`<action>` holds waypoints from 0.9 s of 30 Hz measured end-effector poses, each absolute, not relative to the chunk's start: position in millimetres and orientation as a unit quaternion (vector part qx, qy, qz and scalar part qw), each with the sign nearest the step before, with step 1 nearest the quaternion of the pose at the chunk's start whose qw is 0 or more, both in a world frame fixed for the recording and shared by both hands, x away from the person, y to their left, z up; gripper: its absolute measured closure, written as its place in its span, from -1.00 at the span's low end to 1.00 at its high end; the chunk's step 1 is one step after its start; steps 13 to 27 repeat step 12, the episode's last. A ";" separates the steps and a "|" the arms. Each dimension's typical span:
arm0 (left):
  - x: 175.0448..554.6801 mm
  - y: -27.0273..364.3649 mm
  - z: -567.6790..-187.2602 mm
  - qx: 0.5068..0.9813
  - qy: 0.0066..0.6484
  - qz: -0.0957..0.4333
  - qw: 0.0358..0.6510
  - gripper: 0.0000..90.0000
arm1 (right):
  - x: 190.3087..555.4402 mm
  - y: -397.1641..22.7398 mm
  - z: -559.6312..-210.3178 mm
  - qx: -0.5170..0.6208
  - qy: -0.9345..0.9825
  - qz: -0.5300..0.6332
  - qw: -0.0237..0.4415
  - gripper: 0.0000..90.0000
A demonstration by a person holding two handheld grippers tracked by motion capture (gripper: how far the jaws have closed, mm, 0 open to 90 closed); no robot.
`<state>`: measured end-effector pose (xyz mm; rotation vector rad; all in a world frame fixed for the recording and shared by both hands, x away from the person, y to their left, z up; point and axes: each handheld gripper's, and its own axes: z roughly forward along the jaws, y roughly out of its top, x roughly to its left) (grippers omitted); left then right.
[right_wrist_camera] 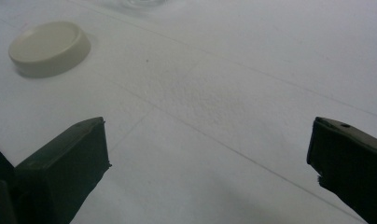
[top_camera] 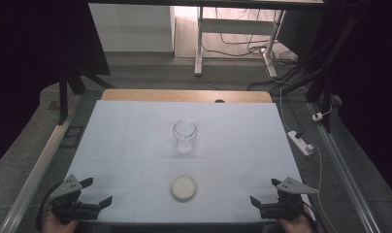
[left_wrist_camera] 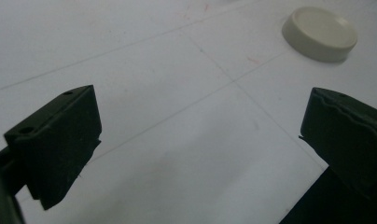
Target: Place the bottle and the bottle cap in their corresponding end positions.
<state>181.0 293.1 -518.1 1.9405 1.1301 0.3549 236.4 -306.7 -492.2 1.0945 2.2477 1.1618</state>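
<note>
While both of our grippers rest at the near corners of the table (top_camera: pixel 136 131), the cream lid (top_camera: pixel 184 187) lies flat between them, close to the near edge and roughly midway, so neither hand is clearly nearer. Our left gripper (top_camera: pixel 97 193) has its jaws spread wide with nothing between them, and the lid sits ahead and to its right; our right gripper (top_camera: pixel 265 191) is equally wide and empty, with the lid ahead and to its left. Farther back, the clear glass jar (top_camera: pixel 185 136) stands upright, open-mouthed and, as far as we can tell, empty.
</note>
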 end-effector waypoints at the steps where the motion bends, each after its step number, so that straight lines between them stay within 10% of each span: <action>1: 180.0 293.4 -519.2 0.775 0.452 0.141 0.418 -1.00 | 235.8 -308.0 -492.8 0.392 0.801 0.410 0.190 -1.00; 27: 176.8 295.1 -521.2 0.781 0.458 0.140 0.401 -1.00 | 234.9 -311.2 -496.2 0.410 0.807 0.387 0.175 -1.00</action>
